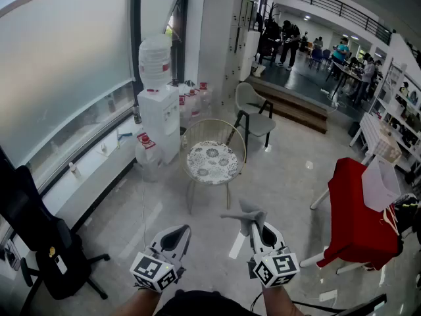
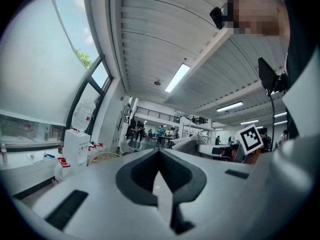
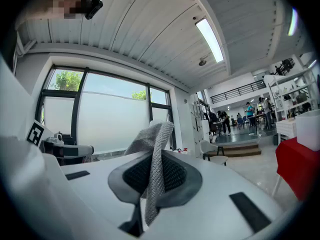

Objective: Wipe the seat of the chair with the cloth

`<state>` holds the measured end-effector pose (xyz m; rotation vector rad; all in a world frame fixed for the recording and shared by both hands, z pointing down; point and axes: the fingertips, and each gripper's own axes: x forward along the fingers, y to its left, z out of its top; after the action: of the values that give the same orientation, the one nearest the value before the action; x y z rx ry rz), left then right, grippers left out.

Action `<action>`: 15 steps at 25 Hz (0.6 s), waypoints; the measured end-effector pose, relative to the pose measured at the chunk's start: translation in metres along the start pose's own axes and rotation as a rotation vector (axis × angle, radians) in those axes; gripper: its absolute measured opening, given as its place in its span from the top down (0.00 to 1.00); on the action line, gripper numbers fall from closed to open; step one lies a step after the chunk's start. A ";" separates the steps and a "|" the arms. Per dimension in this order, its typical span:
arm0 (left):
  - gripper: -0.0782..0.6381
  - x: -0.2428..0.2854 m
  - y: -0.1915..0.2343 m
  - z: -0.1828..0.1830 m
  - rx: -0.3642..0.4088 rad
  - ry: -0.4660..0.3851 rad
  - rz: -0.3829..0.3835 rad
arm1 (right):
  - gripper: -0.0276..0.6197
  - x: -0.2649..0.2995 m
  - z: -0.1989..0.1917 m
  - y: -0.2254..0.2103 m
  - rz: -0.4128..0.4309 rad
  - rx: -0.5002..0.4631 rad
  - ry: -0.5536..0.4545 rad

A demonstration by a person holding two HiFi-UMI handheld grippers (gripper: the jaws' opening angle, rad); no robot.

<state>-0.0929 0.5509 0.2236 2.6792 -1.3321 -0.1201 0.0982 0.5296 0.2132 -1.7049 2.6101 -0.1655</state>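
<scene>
Wiping has not begun: right gripper (image 1: 255, 228) clamps the cloth (image 1: 245, 214), left gripper (image 1: 174, 240) is clenched on nothing, and the chair (image 1: 212, 162) stands ahead on the floor (image 1: 283, 176), well apart from both, apparently unwiped.

My 2 grippers share 1 build. The left gripper (image 1: 177, 232) and the right gripper (image 1: 258, 226) have smooth white shells, a dark grey teardrop-shaped surround at the jaws, and dark rectangular slots in the top. Each ends in a white cube printed with black square markers: the left cube (image 1: 152, 270) and the right cube (image 1: 275, 268). I wear a dark garment (image 1: 197, 305).
</scene>
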 end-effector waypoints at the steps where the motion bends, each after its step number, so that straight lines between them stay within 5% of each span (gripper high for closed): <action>1: 0.88 0.000 -0.001 0.000 0.002 0.000 0.003 | 0.92 0.000 0.000 0.000 -0.001 0.000 -0.001; 15: 0.88 -0.009 0.009 0.001 -0.009 0.004 0.006 | 0.92 0.004 0.000 0.015 0.014 0.011 -0.020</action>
<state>-0.1056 0.5532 0.2241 2.6664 -1.3346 -0.1197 0.0834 0.5319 0.2118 -1.6758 2.6011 -0.1621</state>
